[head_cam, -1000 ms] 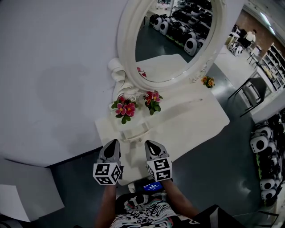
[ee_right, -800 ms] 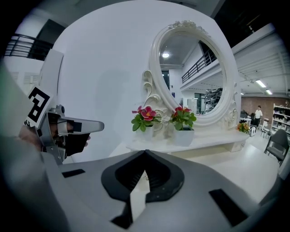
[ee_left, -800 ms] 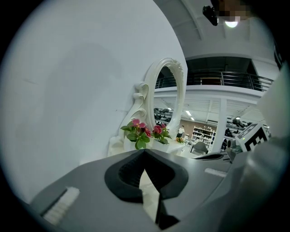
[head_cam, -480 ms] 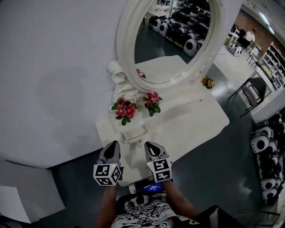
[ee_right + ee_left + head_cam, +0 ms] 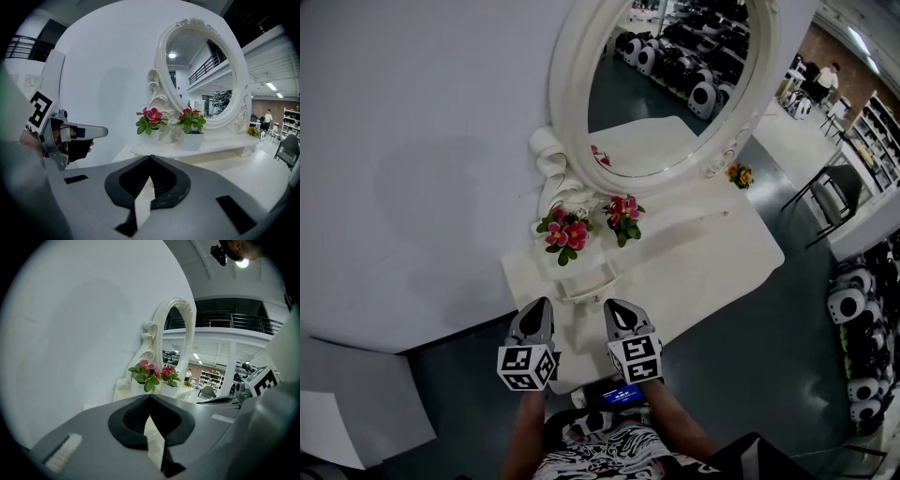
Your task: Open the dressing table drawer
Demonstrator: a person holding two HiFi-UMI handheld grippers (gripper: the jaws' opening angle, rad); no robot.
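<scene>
The white dressing table [image 5: 703, 258] stands against the wall, with an oval mirror [image 5: 666, 84] above it. A low raised shelf [image 5: 586, 278] on its left part carries two pots of pink flowers [image 5: 563, 232]. I cannot make out a drawer front in any view. Both grippers hover side by side over the table's near edge. My left gripper [image 5: 539, 307] is shut and holds nothing, its tips meeting [image 5: 149, 397]. My right gripper [image 5: 616, 307] is also shut and bare [image 5: 150, 158]. The shelf [image 5: 197, 149] lies straight ahead in the right gripper view.
A small orange flower [image 5: 738, 173] sits at the table's far right corner. A dark chair [image 5: 834, 197] stands on the floor to the right, with white robot shells [image 5: 862, 309] beyond it. A white box [image 5: 356, 403] stands low on the left.
</scene>
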